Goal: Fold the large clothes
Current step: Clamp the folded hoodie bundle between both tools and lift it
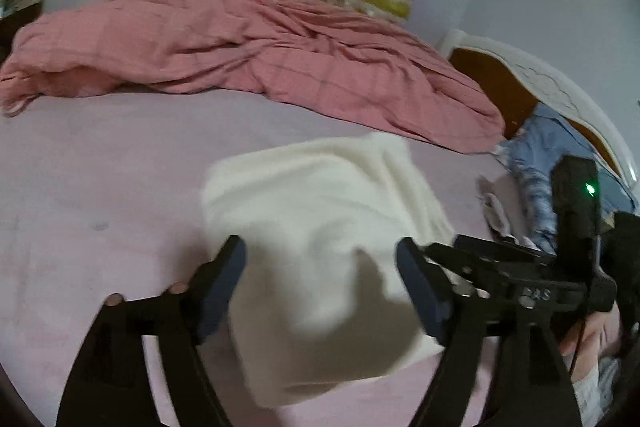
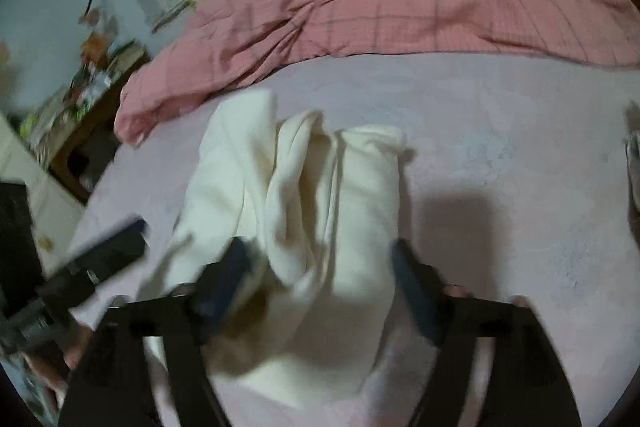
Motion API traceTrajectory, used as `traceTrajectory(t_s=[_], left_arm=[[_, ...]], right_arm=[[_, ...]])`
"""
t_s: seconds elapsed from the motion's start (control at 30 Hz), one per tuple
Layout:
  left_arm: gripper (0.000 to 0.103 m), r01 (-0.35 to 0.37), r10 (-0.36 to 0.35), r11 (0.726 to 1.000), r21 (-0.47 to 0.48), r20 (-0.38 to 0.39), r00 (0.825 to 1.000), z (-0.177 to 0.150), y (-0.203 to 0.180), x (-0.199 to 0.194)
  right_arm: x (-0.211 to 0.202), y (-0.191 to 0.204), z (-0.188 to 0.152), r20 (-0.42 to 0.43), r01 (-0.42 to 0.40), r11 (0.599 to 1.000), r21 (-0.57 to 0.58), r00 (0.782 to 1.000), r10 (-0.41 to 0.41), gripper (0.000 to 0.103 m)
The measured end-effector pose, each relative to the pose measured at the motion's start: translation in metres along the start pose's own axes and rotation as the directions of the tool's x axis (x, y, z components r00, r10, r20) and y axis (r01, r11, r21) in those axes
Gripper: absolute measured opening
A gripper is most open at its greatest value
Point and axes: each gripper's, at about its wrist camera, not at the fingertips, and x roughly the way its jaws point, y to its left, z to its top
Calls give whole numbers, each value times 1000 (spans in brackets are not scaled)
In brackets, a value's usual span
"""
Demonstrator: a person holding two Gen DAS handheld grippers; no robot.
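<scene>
1. Bed [image 1: 100,187], lilac-pink sheet, fills most of both views; everything below is placed relative to it.
2. Pink blanket [image 1: 256,47], crumpled along the far side of the bed, faint check lines, one end hanging off the bed's edge in the right wrist view.
3. White garment [image 1: 320,227], cream, lying on the bed's middle, nearer than the blanket and apart from it. Bunched into long folds in the right wrist view [image 2: 304,211]; edges blurred.
4. Blue clothes [image 1: 536,163], heaped at the bed's right edge by the headboard, left wrist view only.
5. Left tongs [image 1: 320,287], spread wide above the garment on the bed, cloth seen between the fingers, pads not pressing it.
6. Right tongs [image 2: 320,287], also spread wide over the garment's near end, nothing gripped; in the left wrist view they sit at the bed's right side.
7. Cluttered side table [image 2: 80,83], off the bed's left edge, contents too blurred to name.
</scene>
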Motion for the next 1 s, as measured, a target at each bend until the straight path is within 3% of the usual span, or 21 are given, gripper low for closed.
traceTrajectory(t_s=[0.07, 0.1, 0.17, 0.23, 0.33, 0.43, 0.53, 0.6, 0.63, 0.67, 0.73, 0.8, 0.87, 1.0], left_arm=[[92, -4, 2, 998, -58, -41, 999, -1, 13, 7], [96, 4, -11, 995, -101, -73, 997, -3, 22, 14], [99, 24, -45, 986, -165, -130, 990, -10, 35, 27], [103, 98, -141, 964, -248, -164, 976, -21, 50, 39], [103, 219, -319, 881, -419, -185, 930, -34, 73, 58], [103, 269, -373, 867, -419, -188, 909, -38, 79, 63], [103, 316, -447, 818, -481, -183, 876, -44, 92, 74], [103, 332, -478, 806, -490, -210, 853, -47, 96, 84], [103, 333, -477, 815, -474, -224, 850, -46, 94, 85], [96, 326, -462, 829, -455, -227, 858, -44, 91, 81], [84, 305, -411, 870, -387, -229, 882, -37, 81, 68], [73, 290, -373, 895, -340, -210, 904, -29, 73, 53], [72, 300, -371, 898, -321, -189, 909, -26, 66, 42], [72, 389, -426, 886, -253, -111, 898, -20, 48, 13]], right_arm=[[0, -3, -1, 16, 3, 1000, 15, 1000, -3, 95], [2, -9, -1, 15, -9, 998, 61, 1000, 8, 103], [8, -22, -3, 2, -63, 989, 131, 998, 63, 103], [20, -37, -9, -27, -139, 967, 212, 989, 148, 103], [42, -57, -20, -63, -233, 926, 298, 963, 262, 103], [60, -68, -28, -49, -345, 864, 368, 920, 388, 103], [76, -69, -34, -29, -429, 819, 381, 880, 474, 103], [80, -67, -36, -7, -448, 821, 354, 877, 481, 97], [79, -66, -36, 0, -444, 827, 345, 881, 473, 95], [77, -65, -36, 4, -439, 832, 339, 885, 465, 90], [67, -62, -35, 21, -417, 852, 316, 901, 433, 82], [54, -52, -34, 43, -389, 875, 287, 918, 394, 78], [42, -41, -31, 59, -361, 900, 242, 932, 358, 77], [-8, -25, -25, 132, -322, 936, 146, 944, 304, 77]])
